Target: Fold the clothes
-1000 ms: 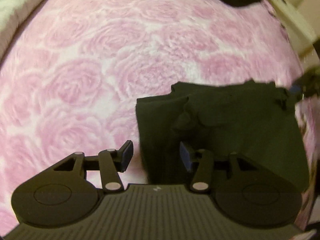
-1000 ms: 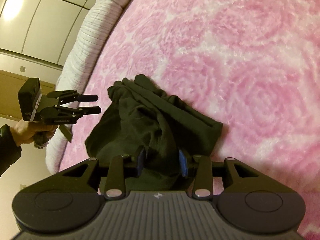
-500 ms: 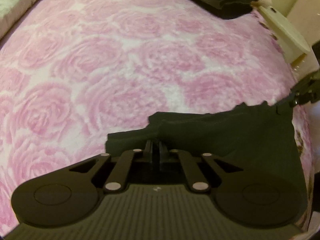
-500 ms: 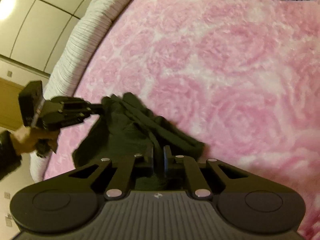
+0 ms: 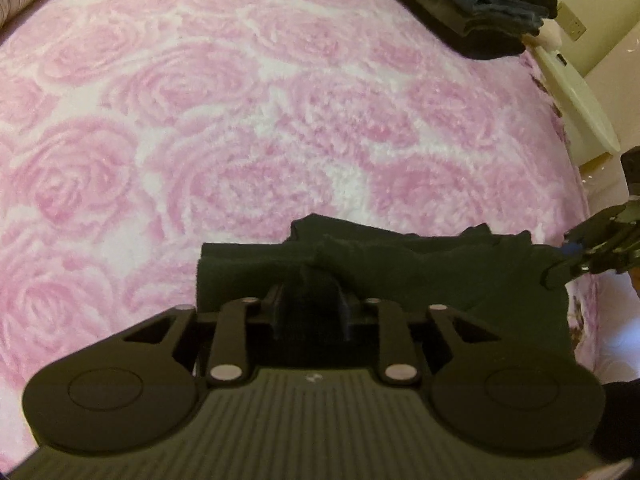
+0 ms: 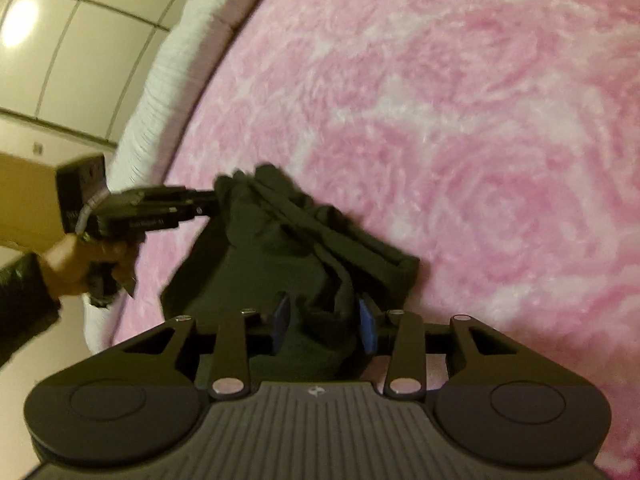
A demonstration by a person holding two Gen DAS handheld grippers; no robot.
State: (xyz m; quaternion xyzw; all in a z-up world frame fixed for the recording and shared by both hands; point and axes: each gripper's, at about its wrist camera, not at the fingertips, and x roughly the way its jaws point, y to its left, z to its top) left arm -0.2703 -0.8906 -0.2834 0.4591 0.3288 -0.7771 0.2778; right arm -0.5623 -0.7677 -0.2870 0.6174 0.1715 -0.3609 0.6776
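Both grippers' fingers reopened around dark garment [image 5: 420, 276]; fingertips cloth-hidden.

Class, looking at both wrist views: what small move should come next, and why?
Probably draw both back: the left gripper and right gripper have jaws apart around the black garment, which already lies folded on the pink blanket.

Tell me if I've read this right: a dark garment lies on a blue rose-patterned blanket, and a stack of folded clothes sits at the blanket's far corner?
Not quite. The blanket is pink, not blue, as the left wrist view shows. The rest holds: the dark garment lies on it, and the stack of folded clothes sits at its far corner.
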